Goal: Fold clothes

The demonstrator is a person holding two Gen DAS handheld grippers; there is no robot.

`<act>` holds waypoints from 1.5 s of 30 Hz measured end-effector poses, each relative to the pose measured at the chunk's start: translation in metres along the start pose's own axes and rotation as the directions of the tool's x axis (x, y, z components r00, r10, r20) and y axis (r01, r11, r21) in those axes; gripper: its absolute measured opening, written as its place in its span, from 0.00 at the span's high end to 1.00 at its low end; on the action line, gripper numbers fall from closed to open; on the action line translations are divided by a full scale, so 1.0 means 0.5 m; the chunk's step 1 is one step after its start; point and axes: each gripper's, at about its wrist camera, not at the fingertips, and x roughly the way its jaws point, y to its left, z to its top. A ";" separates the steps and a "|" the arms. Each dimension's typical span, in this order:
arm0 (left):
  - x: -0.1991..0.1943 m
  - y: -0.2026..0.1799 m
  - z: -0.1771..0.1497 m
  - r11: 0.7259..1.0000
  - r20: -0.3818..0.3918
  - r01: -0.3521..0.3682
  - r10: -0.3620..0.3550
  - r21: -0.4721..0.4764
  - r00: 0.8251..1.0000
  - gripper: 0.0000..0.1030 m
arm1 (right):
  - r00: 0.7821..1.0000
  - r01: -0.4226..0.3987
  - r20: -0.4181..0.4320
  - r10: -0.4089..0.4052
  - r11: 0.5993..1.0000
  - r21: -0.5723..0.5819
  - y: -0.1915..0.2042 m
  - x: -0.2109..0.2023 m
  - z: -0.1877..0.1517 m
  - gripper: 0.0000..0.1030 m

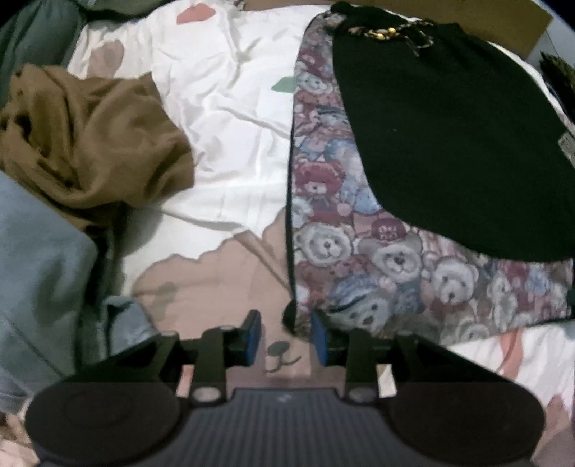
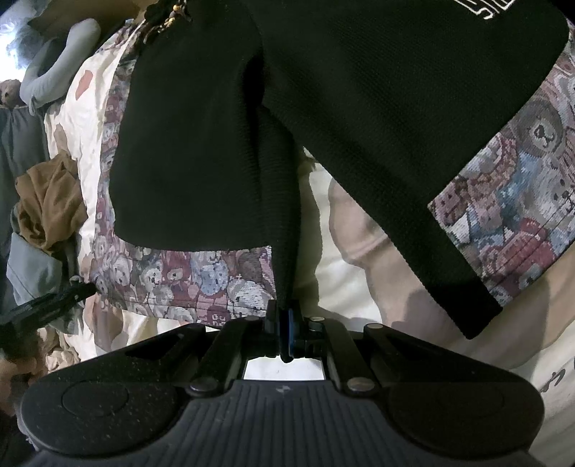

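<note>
Black knit fabric forms the main panels of the garment being folded, a jacket (image 1: 449,143) with a teddy-bear tapestry lining, which lies spread on a bed covered by a white bedsheet (image 1: 222,107) printed with pink and green shapes. In the left wrist view, the tapestry lining is exposed along the jacket's left and lower edges, and a small gold-coloured fastening (image 1: 381,34) sits at its top edge. The left gripper (image 1: 285,337) points steeply down just beside the jacket's lower left corner; its jaws stand partly open with nothing between them, only bedsheet showing in the gap, and the blue pad of the right-hand finger (image 1: 320,337) lies against the dark piped edge of the tapestry lining. A crumpled brown garment (image 1: 90,143) lies well to the left of the jacket, apart from it, with a pale blue-grey cloth (image 1: 39,269) below that. In the right wrist view, the right gripper (image 2: 285,334) has its jaws closed on the ribbed black hem (image 2: 285,251) of the jacket, and that edge runs up taut from the pads. A black sleeve (image 2: 395,179) with tapestry lining turned out at its cuff extends to the right of the gripped hem. The left gripper appears at the jacket's far left corner.
</note>
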 end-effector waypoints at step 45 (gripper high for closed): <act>0.043 0.001 0.059 0.983 -0.120 0.016 -0.038 -0.184 0.992 0.92 | 1.000 0.002 -0.006 -0.002 1.000 -0.007 0.023 -0.015 0.025 0.98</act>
